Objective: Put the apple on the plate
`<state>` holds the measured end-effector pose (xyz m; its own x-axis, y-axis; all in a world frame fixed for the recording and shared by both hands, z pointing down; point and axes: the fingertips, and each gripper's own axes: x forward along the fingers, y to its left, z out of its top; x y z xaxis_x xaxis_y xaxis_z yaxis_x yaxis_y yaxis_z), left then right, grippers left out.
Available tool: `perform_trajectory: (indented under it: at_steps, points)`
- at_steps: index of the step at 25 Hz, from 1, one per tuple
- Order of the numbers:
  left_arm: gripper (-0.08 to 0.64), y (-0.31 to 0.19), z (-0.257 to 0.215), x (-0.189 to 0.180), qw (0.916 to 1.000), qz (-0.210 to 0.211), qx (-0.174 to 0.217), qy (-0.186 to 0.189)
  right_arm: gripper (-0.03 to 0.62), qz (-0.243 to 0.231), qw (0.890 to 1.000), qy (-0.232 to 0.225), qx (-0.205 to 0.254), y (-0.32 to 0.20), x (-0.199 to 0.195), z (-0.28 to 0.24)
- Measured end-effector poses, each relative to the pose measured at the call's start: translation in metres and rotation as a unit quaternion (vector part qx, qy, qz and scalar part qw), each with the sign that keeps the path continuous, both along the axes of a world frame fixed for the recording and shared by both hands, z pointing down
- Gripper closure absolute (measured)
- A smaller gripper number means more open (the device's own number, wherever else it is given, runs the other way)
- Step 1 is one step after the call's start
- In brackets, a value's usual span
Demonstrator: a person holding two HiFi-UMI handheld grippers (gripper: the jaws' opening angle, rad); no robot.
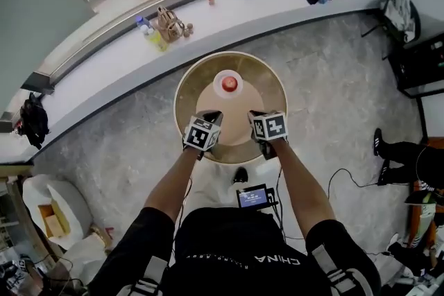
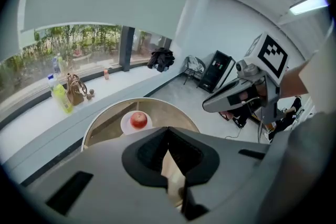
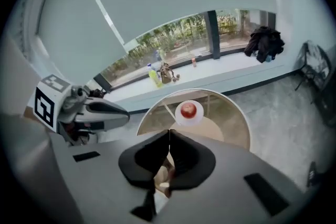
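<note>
Around the round counter [image 1: 187, 90] grey floor [image 1: 333, 80] lies open on every side, and a long window ledge [image 1: 104, 59] curves beyond its far edge. Between the counter's centre and far edge, the apple [image 1: 229, 84] sits on the white plate [image 1: 216, 83], well apart from both pairs of fingers. The left gripper [image 2: 168, 131] and right gripper [image 3: 169, 134] hover over the near edge, fingers pressed together, empty. Marker cubes [image 1: 202, 132] hide the fingertips in the head view.
</note>
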<state>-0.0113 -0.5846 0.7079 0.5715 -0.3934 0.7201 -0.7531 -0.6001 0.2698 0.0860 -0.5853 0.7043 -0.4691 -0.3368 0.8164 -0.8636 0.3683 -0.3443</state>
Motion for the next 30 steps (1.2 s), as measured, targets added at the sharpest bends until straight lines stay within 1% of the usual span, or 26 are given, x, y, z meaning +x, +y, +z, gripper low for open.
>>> perform_trajectory:
  at_steps: [1,2,4,7,10,12,14,15,16,19,22,26,30]
  points:
    - [0.543,0.017,-0.017,0.002,1.0,0.005,0.001,0.002,0.563,0.002,1.0,0.013,0.002,0.018,0.006,-0.016]
    - [0.543,0.032,-0.031,0.003,1.0,0.009,0.002,0.003,0.563,0.0,1.0,0.011,0.005,0.033,0.009,-0.033]
    - [0.543,0.055,-0.052,0.005,1.0,0.006,0.005,0.006,0.563,-0.002,1.0,-0.012,0.022,0.055,0.014,-0.063]
    - [0.543,0.079,-0.067,0.009,0.9999,0.0,0.013,0.009,0.563,0.004,0.998,-0.015,0.063,0.068,0.034,-0.094]
    - [0.543,0.097,-0.082,0.016,0.9994,-0.004,0.035,0.0,0.563,0.017,0.995,-0.02,0.098,0.074,0.059,-0.119]
    - [0.543,0.111,-0.092,0.021,0.9984,0.002,0.052,-0.024,0.563,0.016,0.994,-0.035,0.105,0.082,0.069,-0.133]
    - [0.543,0.13,-0.096,0.026,0.9958,0.027,0.064,-0.059,0.563,-0.001,0.994,-0.036,0.105,0.091,0.073,-0.138]
    - [0.543,0.142,-0.096,0.029,0.9948,0.036,0.066,-0.068,0.563,-0.011,0.994,-0.031,0.106,0.098,0.075,-0.138]
    - [0.543,0.156,-0.096,0.032,0.9946,0.04,0.067,-0.069,0.563,-0.019,0.994,-0.027,0.107,0.106,0.075,-0.137]
    - [0.543,0.194,-0.099,0.034,0.9953,0.048,0.066,-0.052,0.563,-0.019,0.994,-0.036,0.104,0.14,0.068,-0.132]
    - [0.543,0.221,-0.102,0.024,0.9951,0.056,0.066,-0.048,0.563,-0.013,0.994,-0.042,0.097,0.178,0.053,-0.126]
    - [0.543,0.252,-0.114,0.009,0.9949,0.055,0.079,-0.03,0.563,-0.002,0.995,-0.027,0.097,0.227,0.043,-0.117]
    - [0.543,0.305,-0.12,-0.017,0.9939,0.052,0.097,-0.006,0.563,0.026,0.994,-0.008,0.109,0.28,0.018,-0.114]
